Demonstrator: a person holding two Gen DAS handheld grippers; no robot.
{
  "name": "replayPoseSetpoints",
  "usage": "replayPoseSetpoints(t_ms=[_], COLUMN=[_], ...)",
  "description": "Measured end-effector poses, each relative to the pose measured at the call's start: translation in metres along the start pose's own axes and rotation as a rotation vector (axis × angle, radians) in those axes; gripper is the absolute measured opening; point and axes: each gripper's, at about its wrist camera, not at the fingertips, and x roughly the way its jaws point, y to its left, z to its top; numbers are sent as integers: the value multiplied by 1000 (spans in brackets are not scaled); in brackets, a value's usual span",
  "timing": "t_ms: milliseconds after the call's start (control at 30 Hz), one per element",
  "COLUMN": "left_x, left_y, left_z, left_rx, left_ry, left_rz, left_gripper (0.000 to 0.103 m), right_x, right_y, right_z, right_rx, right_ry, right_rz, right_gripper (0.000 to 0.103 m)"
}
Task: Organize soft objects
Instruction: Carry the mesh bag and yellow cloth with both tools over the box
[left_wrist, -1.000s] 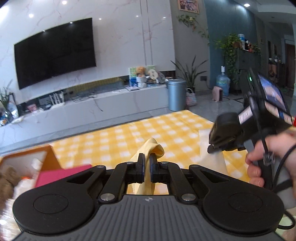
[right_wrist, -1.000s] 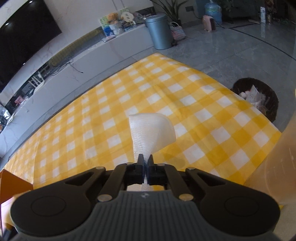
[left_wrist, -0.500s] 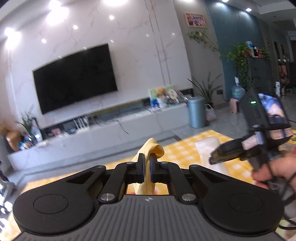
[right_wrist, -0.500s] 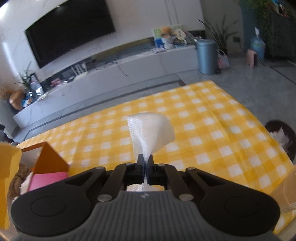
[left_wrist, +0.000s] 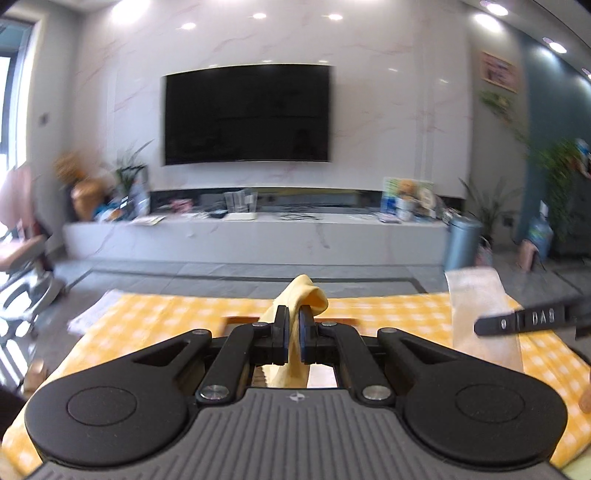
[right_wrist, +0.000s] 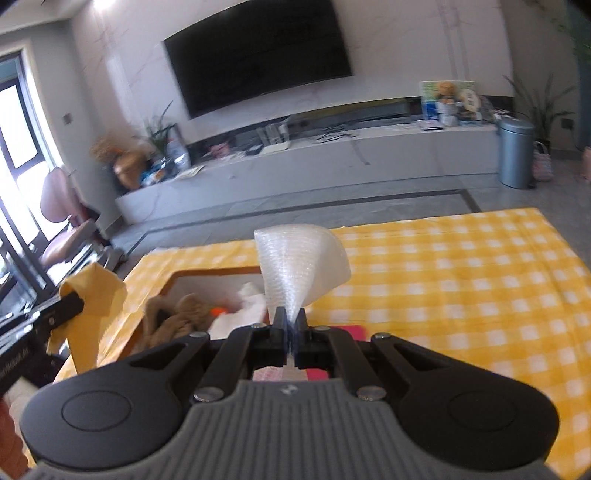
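My left gripper (left_wrist: 291, 314) is shut on a yellow cloth (left_wrist: 303, 295) that hangs down between its pads. Beyond it, an orange box rim (left_wrist: 240, 318) peeks out. My right gripper (right_wrist: 290, 325) is shut on a white mesh cloth (right_wrist: 301, 266) that fans out above its jaws. Just ahead and below in the right wrist view lies the open orange box (right_wrist: 177, 275), holding a brown plush toy (right_wrist: 177, 317), white soft items (right_wrist: 251, 306) and a pink item (right_wrist: 351, 330). The left gripper (right_wrist: 70, 301) with the yellow cloth (right_wrist: 94, 295) hangs at the box's left side.
A yellow checked tablecloth (right_wrist: 461, 288) covers the table; its far edge drops to grey floor. A chair (left_wrist: 22, 258) stands at the far left. Across the room are a TV console (left_wrist: 258, 236) and a grey bin (right_wrist: 515, 155).
Both grippers have risen and swung left with their cloths still gripped. The orange box has come into the middle of the right wrist view, and the left gripper now shows beside it.
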Motion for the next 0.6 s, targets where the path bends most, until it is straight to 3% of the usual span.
replayPoseSetpoints(t_ms=[200,400,600], left_x=[6,20,21], left_y=[67,96,115], left_z=[0,-15,-22], left_rx=[-143,-136,-176], left_ry=[48,123,157], left_rz=[29,34,36], left_gripper=[6,6,6], right_x=[53,127,200], right_y=[58,94,108], right_z=[-1,-9,-20], right_rx=[-37,65,99], right_ry=[89,242,395], right_rz=[60,192,109], right_gripper=[1,2,2])
